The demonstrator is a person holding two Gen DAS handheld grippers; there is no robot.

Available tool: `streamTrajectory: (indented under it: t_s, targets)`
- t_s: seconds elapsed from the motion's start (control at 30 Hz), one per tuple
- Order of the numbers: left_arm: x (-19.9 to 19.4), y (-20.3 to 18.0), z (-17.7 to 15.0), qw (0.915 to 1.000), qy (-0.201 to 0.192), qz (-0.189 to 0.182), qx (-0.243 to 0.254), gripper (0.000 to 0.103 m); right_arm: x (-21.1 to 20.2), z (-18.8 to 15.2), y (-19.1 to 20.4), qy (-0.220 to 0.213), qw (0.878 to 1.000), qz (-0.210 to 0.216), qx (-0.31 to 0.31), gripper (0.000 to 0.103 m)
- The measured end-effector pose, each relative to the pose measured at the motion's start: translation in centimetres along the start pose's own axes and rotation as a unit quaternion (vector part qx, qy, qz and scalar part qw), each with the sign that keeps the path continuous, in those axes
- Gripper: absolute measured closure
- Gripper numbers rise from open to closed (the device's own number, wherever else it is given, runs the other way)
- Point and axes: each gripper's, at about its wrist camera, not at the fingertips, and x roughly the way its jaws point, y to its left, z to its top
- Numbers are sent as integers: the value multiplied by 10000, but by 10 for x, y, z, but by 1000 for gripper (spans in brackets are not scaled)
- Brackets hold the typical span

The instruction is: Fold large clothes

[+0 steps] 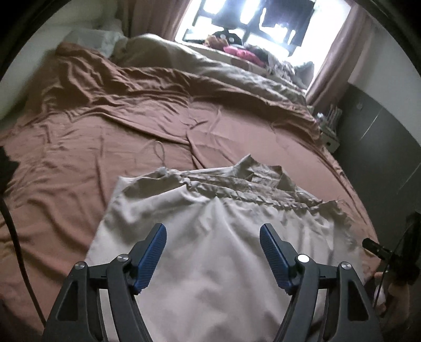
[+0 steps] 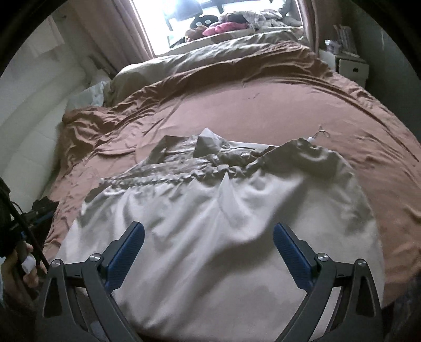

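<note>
Two grippers up and both sets of jaws spread wide, gripping nothing, so you're hovering over the cloth right now. Biggest thing first: the bed (image 1: pixel 110 136) with its brown sheet fills most of both views, and you've got lots of bare sheet to the far side of the garment, with more on its left in the left wrist view. A bunched duvet (image 1: pixel 223 79) sits along the far edge by the window (image 1: pixel 236 21), well apart from your work. The pale garment (image 1: pixel 210 236) lies flat on the near part of the bed, right under your left gripper (image 1: pixel 213 239) and your right gripper (image 2: pixel 209 239). Its gathered far edge runs across both views, with folded flaps past it. A thin drawstring loop (image 1: pixel 159 152) pokes off the far corner onto the sheet. Near edge is hidden below the fingers (image 2: pixel 129 250).
</note>
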Motion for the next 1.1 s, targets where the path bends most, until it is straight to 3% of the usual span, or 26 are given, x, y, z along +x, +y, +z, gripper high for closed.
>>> streamTrajectory:
  t_s: [0.13, 0.37, 0.73, 1.1]
  targets:
    - [-41, 1, -16, 9997, -214, -64, 22, 27, -29, -18, 12, -152, 9998, 81, -53, 5]
    - [-100, 18, -46, 9977, -663, 67, -125, 27, -70, -56, 34, -399, 9988, -140, -262, 5]
    - [-126, 70, -94, 9956, -746, 90, -568, 27, -75, -99, 55, -261, 9989, 59, -382, 6]
    - [-99, 125, -142, 9878, -480, -28, -1478, 27, -38, -131, 66, 211, 9982, 353, -438, 41]
